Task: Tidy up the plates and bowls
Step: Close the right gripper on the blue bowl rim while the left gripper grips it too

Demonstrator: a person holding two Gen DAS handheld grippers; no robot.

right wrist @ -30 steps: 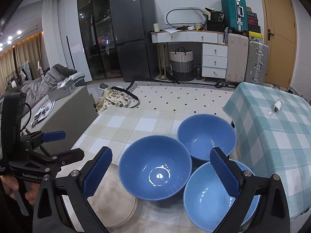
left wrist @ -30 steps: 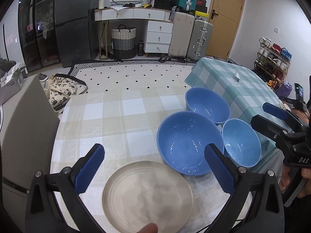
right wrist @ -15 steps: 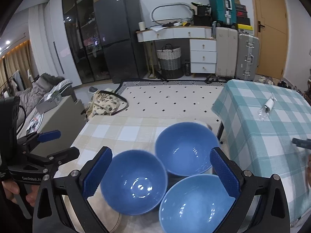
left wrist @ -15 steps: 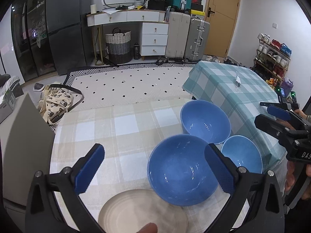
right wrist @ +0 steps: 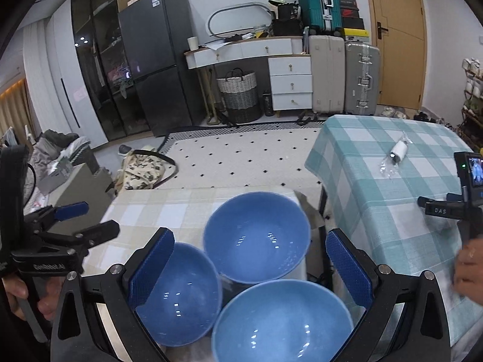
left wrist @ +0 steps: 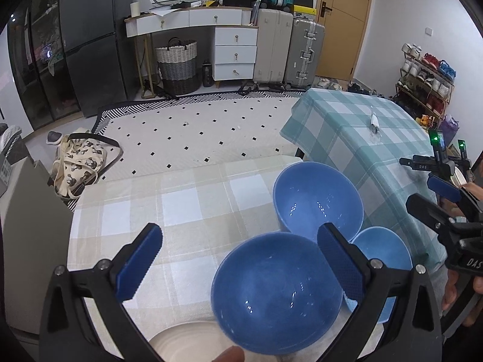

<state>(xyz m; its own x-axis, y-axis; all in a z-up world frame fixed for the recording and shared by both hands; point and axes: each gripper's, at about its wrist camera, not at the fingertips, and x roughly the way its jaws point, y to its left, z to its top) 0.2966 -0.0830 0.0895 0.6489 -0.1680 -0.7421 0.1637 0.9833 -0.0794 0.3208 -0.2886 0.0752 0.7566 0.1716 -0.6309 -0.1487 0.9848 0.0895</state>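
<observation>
1. The left gripper [left wrist: 238, 264] fills the lower part of the left wrist view, its two blue-padded fingers [left wrist: 139, 261] spread wide and grasping nothing
2. Between and just below those fingers sits a dark blue bowl [left wrist: 276, 292], lower centre-right of the frame; the right-hand pad overlaps its rim in the picture, but contact cannot be told
3. A second blue bowl [left wrist: 317, 200] lies above it, right of centre, and a lighter blue bowl [left wrist: 382, 253] shows at lower right, partly hidden behind the finger
4. A cream plate [left wrist: 184, 344] peeks in at the bottom edge, just beside the dark bowl, with a fingertip over it
5. All stand on a beige checked tablecloth [left wrist: 181, 211]; a teal checked tablecloth [left wrist: 347, 126] covers the table at upper right
6. In the right wrist view the right gripper [right wrist: 250, 267] is also released wide, holding nothing; the three bowls cluster between its pads, the nearest at bottom centre
7. Each gripper appears at the edge of the other's view, a hand [right wrist: 18, 298] on its handle
</observation>
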